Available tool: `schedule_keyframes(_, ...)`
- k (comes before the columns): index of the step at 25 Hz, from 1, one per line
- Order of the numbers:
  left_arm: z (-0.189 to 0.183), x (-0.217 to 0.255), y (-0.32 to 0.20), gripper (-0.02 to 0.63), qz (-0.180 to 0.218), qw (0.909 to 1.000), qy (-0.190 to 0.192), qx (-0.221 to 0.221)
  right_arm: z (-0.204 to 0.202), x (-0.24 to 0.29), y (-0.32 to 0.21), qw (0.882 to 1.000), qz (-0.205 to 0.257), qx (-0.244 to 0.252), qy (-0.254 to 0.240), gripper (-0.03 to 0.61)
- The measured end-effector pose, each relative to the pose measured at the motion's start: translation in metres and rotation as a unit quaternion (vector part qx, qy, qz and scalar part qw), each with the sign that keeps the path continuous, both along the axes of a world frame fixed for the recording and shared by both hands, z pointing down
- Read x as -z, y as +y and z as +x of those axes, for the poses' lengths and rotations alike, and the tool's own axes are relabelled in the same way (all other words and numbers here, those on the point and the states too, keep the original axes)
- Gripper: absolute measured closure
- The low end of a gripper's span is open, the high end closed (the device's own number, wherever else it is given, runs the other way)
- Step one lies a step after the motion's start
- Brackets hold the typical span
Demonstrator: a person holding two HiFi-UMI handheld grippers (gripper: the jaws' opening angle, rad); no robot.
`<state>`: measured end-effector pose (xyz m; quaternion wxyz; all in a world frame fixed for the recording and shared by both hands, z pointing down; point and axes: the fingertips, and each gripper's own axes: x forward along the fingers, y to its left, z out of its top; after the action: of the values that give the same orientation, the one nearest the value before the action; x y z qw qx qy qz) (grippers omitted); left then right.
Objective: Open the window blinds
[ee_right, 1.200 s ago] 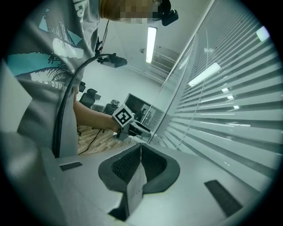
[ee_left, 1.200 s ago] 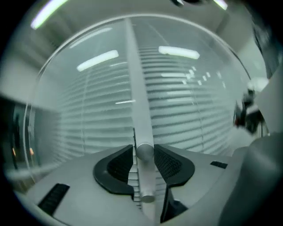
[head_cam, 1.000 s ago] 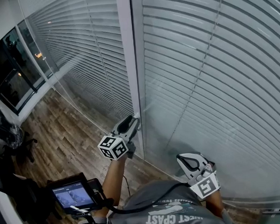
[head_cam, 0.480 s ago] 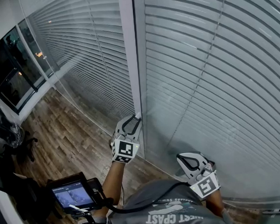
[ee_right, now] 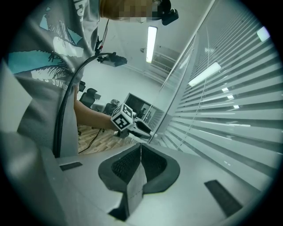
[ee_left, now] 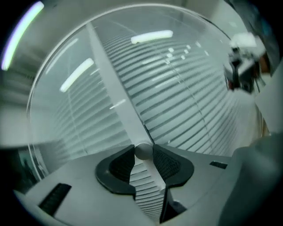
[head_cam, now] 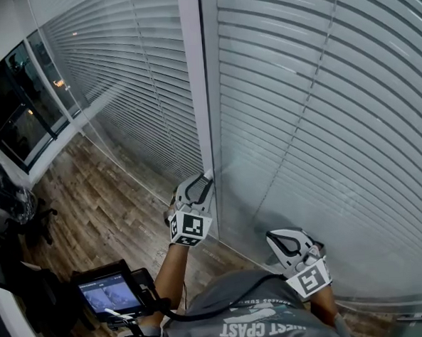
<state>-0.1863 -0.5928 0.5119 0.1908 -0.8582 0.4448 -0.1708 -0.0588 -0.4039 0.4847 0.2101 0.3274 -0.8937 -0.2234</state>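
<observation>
Upright post (head_cam: 194, 72) dead centre, left blinds (head_cam: 138, 83) on one side, right blinds (head_cam: 321, 107) on the other. Low on that post sits the knob (ee_left: 143, 151), right between the jaws of the left gripper (head_cam: 201, 179), which have just closed in on it. The right gripper (head_cam: 273, 239) sits lower, before the right blinds. Down at the left, a screen (head_cam: 108, 291) above the floor (head_cam: 106, 199).

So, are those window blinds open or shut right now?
Shut. The window blinds have their slats tilted flat and overlapping, with nothing visible through them.
</observation>
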Motion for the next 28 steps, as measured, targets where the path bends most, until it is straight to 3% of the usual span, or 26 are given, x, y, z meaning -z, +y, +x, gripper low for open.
schedule_keyframes(1,-0.003,0.003,0.001,0.486,-0.033,0.9968,0.071,-0.016,0.000,0.001,0.001,1.000,0.001,0.000,-0.001,0.575)
schedule_keyframes(3,-0.008,0.009,0.003,0.485,-0.090,0.9747,0.200,-0.042,0.000,0.001,0.001,1.000,0.002,-0.001,-0.001,0.577)
schedule_keyframes(4,-0.010,0.010,0.003,0.485,-0.112,0.9610,0.247,-0.051,0.001,0.001,0.002,1.000,0.001,-0.002,0.000,0.577)
schedule_keyframes(6,-0.010,0.009,0.001,0.482,-0.145,0.9390,0.305,-0.066,0.002,0.000,0.002,1.000,-0.002,-0.003,0.001,0.575)
schedule_keyframes(8,-0.007,0.008,0.000,0.483,-0.161,0.9279,0.328,-0.074,0.001,0.001,0.002,1.000,-0.001,-0.001,0.000,0.577)
schedule_keyframes(10,-0.005,0.006,-0.001,0.483,-0.157,0.9318,0.319,-0.070,-0.002,0.000,0.002,1.000,0.000,0.001,0.000,0.577)
schedule_keyframes(13,-0.006,0.003,-0.002,0.486,-0.138,0.9479,0.280,-0.062,-0.004,-0.003,0.002,1.000,-0.003,0.003,0.003,0.577)
schedule_keyframes(14,-0.006,0.003,-0.002,0.486,-0.141,0.9464,0.283,-0.064,-0.004,-0.003,0.001,1.000,-0.003,0.004,0.003,0.577)
schedule_keyframes(15,-0.006,0.003,-0.002,0.488,-0.152,0.9386,0.302,-0.068,-0.004,-0.003,0.001,1.000,-0.004,0.004,0.003,0.575)
schedule_keyframes(16,-0.007,0.003,-0.003,0.488,-0.170,0.9236,0.335,-0.075,-0.004,-0.003,0.001,1.000,-0.004,0.005,0.002,0.575)
schedule_keyframes(18,-0.009,0.001,-0.004,0.488,-0.212,0.8780,0.419,-0.094,-0.005,-0.003,0.001,1.000,-0.004,0.006,0.001,0.577)
schedule_keyframes(23,-0.013,0.001,-0.008,0.485,-0.297,0.7366,0.594,-0.128,-0.005,-0.001,0.000,1.000,-0.002,0.009,0.001,0.577)
schedule_keyframes(24,-0.014,0.000,-0.009,0.485,-0.309,0.7100,0.619,-0.129,-0.005,-0.001,0.000,1.000,-0.002,0.009,-0.001,0.577)
schedule_keyframes(25,-0.014,0.000,-0.010,0.483,-0.317,0.6890,0.639,-0.130,-0.005,-0.001,-0.001,1.000,-0.002,0.009,-0.002,0.577)
schedule_keyframes(26,-0.014,0.001,-0.010,0.482,-0.316,0.6828,0.646,-0.130,-0.005,-0.002,-0.001,1.000,-0.002,0.009,-0.003,0.577)
schedule_keyframes(27,-0.013,0.002,-0.010,0.482,-0.304,0.7003,0.633,-0.127,-0.005,-0.002,-0.001,1.000,-0.003,0.009,-0.004,0.575)
schedule_keyframes(28,-0.013,0.003,-0.009,0.482,-0.281,0.7428,0.596,-0.118,-0.005,-0.002,-0.001,1.000,-0.004,0.009,-0.003,0.577)
